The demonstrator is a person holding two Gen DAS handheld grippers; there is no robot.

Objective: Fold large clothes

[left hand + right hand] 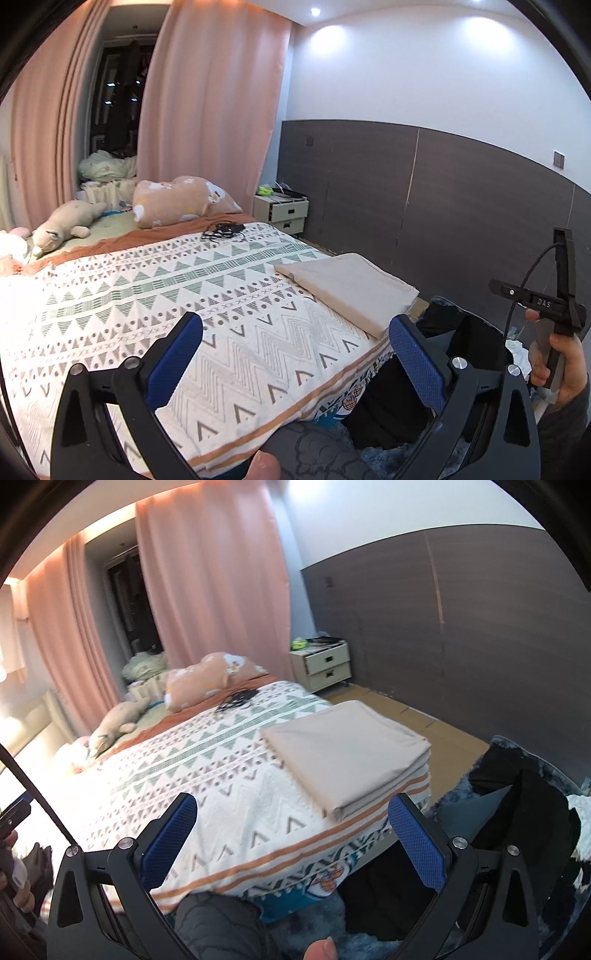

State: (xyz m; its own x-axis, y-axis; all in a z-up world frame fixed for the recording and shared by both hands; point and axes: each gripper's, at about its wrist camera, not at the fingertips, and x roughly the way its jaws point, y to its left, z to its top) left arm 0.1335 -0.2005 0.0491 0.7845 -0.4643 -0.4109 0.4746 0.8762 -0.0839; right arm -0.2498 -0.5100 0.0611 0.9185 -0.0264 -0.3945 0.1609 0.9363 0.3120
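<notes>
A beige cloth (pixel 349 286) lies folded in a flat rectangle at the right corner of the bed; it also shows in the right wrist view (pixel 349 749). My left gripper (pixel 295 356) is open and empty, held above the bed's near edge, left of the folded cloth. My right gripper (pixel 291 836) is open and empty, above the bed's near corner, just short of the folded cloth. The right gripper's handle (pixel 554 317) shows in a hand at the right of the left wrist view.
The bed has a patterned cover (pixel 147 295). Dark clothes (pixel 517 797) lie heaped on the floor right of the bed. Black cables (pixel 223 230), a pillow (pixel 177 201) and a plush toy (pixel 66 223) lie at the far end. A nightstand (pixel 286 212) stands by the wall.
</notes>
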